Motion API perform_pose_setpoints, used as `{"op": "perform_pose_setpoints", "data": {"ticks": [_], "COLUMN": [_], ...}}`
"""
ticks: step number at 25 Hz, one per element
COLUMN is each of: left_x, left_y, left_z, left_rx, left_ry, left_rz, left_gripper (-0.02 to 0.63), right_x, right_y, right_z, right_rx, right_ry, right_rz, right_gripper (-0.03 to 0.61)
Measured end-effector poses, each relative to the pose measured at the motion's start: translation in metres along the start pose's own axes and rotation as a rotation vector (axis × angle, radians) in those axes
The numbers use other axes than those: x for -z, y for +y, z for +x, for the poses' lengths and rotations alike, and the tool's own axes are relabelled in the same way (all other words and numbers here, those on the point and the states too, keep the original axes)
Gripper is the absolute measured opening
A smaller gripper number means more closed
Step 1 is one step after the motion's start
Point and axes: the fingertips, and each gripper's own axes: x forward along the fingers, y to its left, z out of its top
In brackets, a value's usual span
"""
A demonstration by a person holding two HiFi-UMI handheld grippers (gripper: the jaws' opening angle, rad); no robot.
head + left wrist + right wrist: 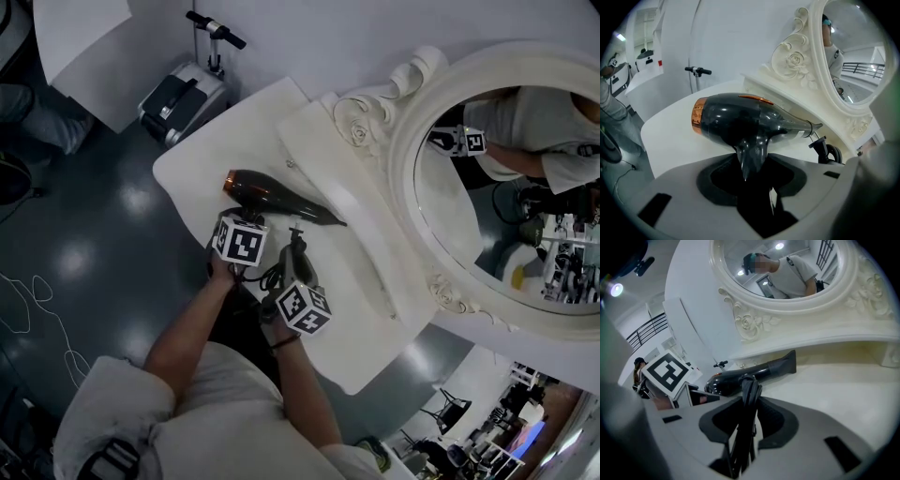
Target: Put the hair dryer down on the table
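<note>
While the left gripper's (752, 171) jaws squeeze its handle, the black hair dryer (272, 195) is low over the white desk (211, 155), by the big mirror (409, 131). The right gripper's (747, 420) jaws pinch the black cord (750, 390).

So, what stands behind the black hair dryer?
Behind the black hair dryer stands the white carved oval mirror, at the back of the white table. The dryer body covers the table surface beneath it.
</note>
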Motion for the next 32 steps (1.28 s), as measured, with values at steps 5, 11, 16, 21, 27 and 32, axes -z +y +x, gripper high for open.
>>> {"op": "perform_pose_setpoints", "data": {"ticks": [5,11,16,21,27,32], "left_x": [-0.001,0.001,0.002,0.004,0.001,-0.001], "left_y": [-0.004,-0.004,-0.007,-0.007,-0.009,-0.005], "left_z": [0.003,0.007,0.011,0.013,0.001,-0.023], "left_rx": [0.003,-0.015,-0.032,-0.038,-0.007,-0.015], "left_ry": [0.001,0.001,-0.041,-0.035,-0.053,-0.102], "left_rz": [0.03,0.086,0.152,0.181,0.245,0.267], "left_gripper": [0.181,0.181,0.187,0.192,0.225,0.233], "right_x": [-0.002,0.001,0.002,0.004,0.004,0.004], "right_y": [-0.004,-0.007,-0.012,-0.012,-0.015,-0.01], "right_z": [-0.002,-0.004,-0.004,-0.002,0.002,0.003], "right_rx": [0.005,0.012,0.023,0.024,0.034,0.044], "right_ry": [-0.009,-0.022,-0.023,-0.017,-0.013,-0.014], "right_rz": [0.013,0.023,0.026,0.027,0.036,0.024], "right_gripper": [0.106,0.106,0.106,0.106,0.105,0.106]}}
